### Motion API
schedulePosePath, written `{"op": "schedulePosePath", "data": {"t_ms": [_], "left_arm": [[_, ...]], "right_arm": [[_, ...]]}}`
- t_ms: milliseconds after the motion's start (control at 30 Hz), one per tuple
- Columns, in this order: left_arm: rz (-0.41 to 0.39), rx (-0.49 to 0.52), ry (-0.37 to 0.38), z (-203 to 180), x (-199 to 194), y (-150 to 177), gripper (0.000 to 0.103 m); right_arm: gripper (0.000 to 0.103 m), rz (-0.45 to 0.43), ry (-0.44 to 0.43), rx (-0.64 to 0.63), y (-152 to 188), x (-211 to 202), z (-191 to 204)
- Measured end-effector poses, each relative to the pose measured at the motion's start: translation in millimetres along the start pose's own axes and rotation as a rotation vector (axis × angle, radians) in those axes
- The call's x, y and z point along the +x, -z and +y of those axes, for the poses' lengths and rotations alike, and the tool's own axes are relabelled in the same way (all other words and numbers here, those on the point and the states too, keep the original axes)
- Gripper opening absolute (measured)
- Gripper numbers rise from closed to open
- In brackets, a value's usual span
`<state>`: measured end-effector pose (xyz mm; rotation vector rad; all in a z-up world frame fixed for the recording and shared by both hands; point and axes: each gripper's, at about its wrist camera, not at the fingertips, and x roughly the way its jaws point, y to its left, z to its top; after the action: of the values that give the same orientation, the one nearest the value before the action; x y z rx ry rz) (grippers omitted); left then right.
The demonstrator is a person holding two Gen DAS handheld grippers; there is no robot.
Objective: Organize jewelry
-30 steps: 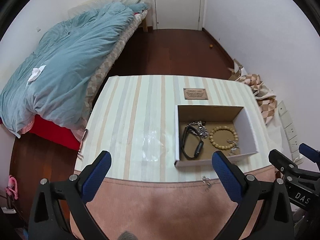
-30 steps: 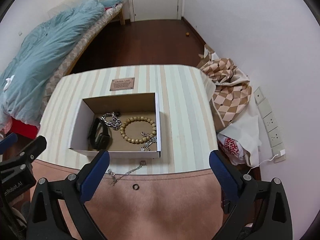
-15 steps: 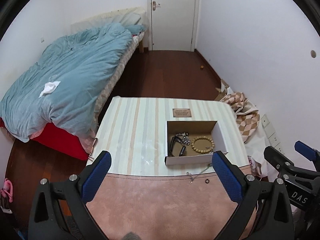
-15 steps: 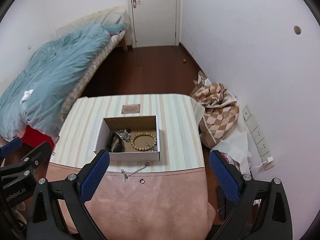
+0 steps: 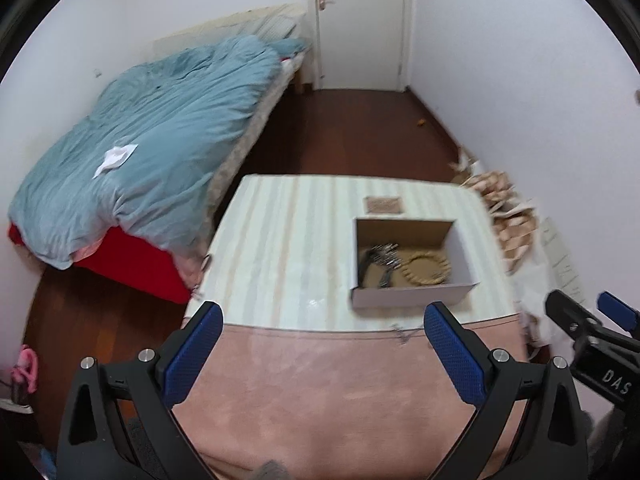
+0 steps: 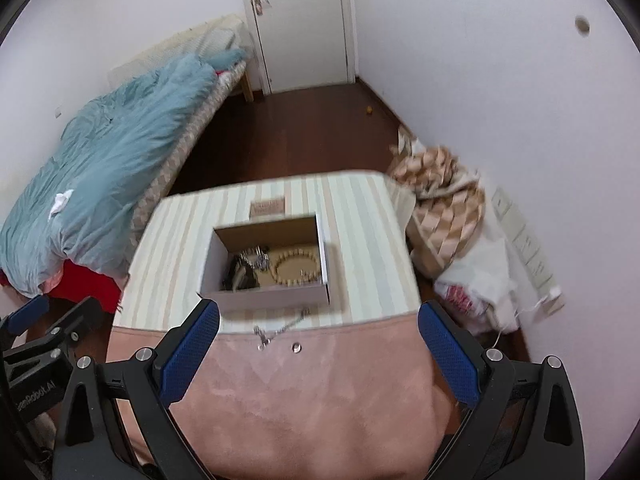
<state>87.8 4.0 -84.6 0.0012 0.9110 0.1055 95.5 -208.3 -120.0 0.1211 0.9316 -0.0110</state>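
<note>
An open cardboard box (image 5: 416, 298) (image 6: 276, 300) stands on the striped table. Inside lie a wooden bead bracelet (image 5: 426, 268) (image 6: 297, 266), a silver chain (image 5: 384, 254) (image 6: 256, 258) and a dark band (image 6: 236, 276). In front of the box, a thin silver chain (image 6: 280, 326) (image 5: 404, 334) and a small ring (image 6: 296, 347) lie at the edge of the pink cloth (image 6: 304, 400). My left gripper (image 5: 320, 344) and right gripper (image 6: 318, 340) are both open and empty, held above the pink cloth, well back from the box.
A bed with a blue duvet (image 5: 152, 152) stands left of the table. A checkered bag (image 6: 444, 204) and a white plastic bag (image 6: 476, 280) lie on the floor at the right, by the wall. A small brown tag (image 5: 383, 204) lies beyond the box.
Both grippers rose and pulled back from the table over the last second, then dipped slightly closer. Both stay open and empty. The jewelry has not moved.
</note>
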Motion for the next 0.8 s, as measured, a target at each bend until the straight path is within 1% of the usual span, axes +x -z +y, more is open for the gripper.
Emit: {"op": "schedulePosePath", "data": {"t_ms": [100, 167, 200, 233, 300, 367, 467, 567, 633, 700, 800], "left_arm": [[0.041, 0.031, -0.072, -4, 31, 15, 0.103], [0.072, 0.060, -0.115, -7, 53, 26, 0.103], [0.105, 0.075, -0.139, -8, 67, 32, 0.103], [0.129, 0.081, -0.148, -8, 78, 37, 0.103], [0.174, 0.087, -0.172, -5, 100, 49, 0.103], [0.215, 0.091, -0.192, -1, 119, 59, 0.103], [0.266, 0.093, -0.215, 5, 140, 68, 0.103], [0.289, 0.090, -0.226, 10, 151, 71, 0.103], [0.296, 0.088, -0.227, 13, 155, 71, 0.103], [0.301, 0.087, -0.229, 14, 159, 71, 0.103], [0.302, 0.092, -0.230, 14, 163, 70, 0.103]], "right_arm": [[0.100, 0.067, -0.018, 0.010, 17, 41, -6], [0.086, 0.107, -0.033, 0.005, 30, 69, -6], [0.072, 0.135, -0.045, 0.000, 38, 87, -4], [0.063, 0.156, -0.056, -0.001, 43, 100, -3], [0.056, 0.191, -0.085, -0.001, 56, 130, 1], [0.054, 0.203, -0.087, -0.017, 64, 152, 7], [0.054, 0.206, -0.092, -0.026, 72, 174, 14], [0.054, 0.203, -0.093, -0.036, 76, 188, 21], [0.049, 0.193, -0.087, -0.047, 76, 192, 24], [0.040, 0.172, -0.052, -0.095, 76, 193, 33], [0.013, 0.151, 0.004, -0.157, 76, 194, 43]]}}
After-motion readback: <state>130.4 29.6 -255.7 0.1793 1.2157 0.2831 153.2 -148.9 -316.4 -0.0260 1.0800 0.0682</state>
